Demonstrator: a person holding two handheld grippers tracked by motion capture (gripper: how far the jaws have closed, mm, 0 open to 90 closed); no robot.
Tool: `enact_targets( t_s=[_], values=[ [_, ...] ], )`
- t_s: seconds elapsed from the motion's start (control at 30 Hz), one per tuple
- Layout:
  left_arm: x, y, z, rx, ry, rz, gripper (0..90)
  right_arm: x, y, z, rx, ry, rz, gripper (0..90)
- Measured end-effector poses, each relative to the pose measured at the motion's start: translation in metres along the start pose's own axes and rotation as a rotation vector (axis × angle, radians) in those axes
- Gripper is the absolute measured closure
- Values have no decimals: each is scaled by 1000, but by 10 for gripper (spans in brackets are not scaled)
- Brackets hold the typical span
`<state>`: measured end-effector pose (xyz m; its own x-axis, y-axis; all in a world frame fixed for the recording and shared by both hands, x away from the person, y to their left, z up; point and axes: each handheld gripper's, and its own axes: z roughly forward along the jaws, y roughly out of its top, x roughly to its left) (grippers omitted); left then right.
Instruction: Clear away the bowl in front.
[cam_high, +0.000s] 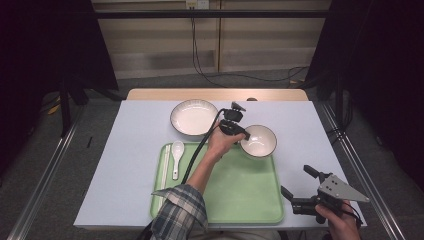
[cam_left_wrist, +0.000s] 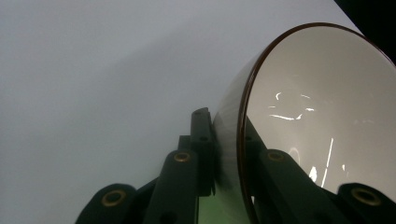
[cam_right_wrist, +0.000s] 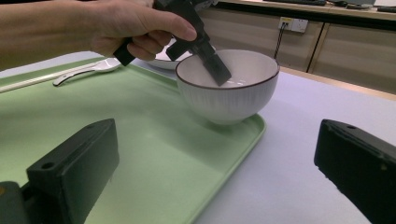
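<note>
bowl coming onto the tray

the left gripper (cam_high: 239, 134) is clamped on the rim of the white bowl (cam_high: 260, 140), one jaw inside and one pressed against the ribbed outer wall, as the left gripper view shows close up (cam_left_wrist: 224, 154). the bowl hangs over the far right corner of the green tray (cam_high: 250, 195), tilted a little, and in the right gripper view its base seems to sit just above or barely on the tray's raised edge (cam_right_wrist: 219, 154); i cannot tell whether it touches. the step in hand looks like carrying the bowl to the tray. the spoon (cam_high: 177, 152) and chopsticks (cam_high: 164, 170) lie along the tray's left side, and the plate (cam_high: 193, 117) rests on the table beyond it.

the right gripper (cam_high: 299, 186) waits near the table's front right corner, jaws wide apart and holding nothing.

next, the bowl probably needs to come further inward past the tray's lip, be levelled and set down flat before the jaws let go; released where it is, it could rock on the edge.
</note>
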<state>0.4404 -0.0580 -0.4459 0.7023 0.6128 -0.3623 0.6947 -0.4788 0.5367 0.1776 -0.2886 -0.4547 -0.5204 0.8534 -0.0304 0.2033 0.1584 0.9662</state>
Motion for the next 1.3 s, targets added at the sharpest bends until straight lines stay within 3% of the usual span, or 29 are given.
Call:
enact_targets(
  t_s=[0.17, 0.47, 0.5, 0.63, 0.7, 0.77, 0.8, 1.0, 1.07, 1.2, 1.3],
  values=[
    [0, 0, 7, 27, 3, -2, 824, 0, 0, 0, 1, -8, 1, 0],
    [-3, 2, 9, 29, 13, -9, 823, 0, 0, 1, 3, -6, -4, 0],
    [-6, 1, 9, 21, 36, 6, 823, 0, 0, 1, 3, -6, -4, 0],
    [-5, 1, 11, 19, 31, 4, 823, 0, 0, 1, 6, -5, -2, 0],
    [-6, 1, 11, 20, 35, 30, 822, 0, 0, 0, 6, -14, 0, 0],
    [-9, 1, 13, -1, 41, 15, 820, 0, 0, 1, 5, -9, -2, 0],
    [-9, 1, 12, 5, 49, 33, 819, 0, 0, 1, 7, -6, -2, 0],
    [-10, -1, 15, -24, 35, 38, 814, 0, 0, 0, 6, -11, -1, 0],
    [-9, -3, 15, -22, 33, 70, 798, 0, 0, 0, 6, -9, -3, 0],
    [-7, -5, 16, -38, 30, 52, 745, 0, 0, 0, 8, -9, -1, 0],
    [-5, -5, 12, -33, 24, 88, 678, 0, 0, 0, 9, -11, 0, 0]
  ],
)
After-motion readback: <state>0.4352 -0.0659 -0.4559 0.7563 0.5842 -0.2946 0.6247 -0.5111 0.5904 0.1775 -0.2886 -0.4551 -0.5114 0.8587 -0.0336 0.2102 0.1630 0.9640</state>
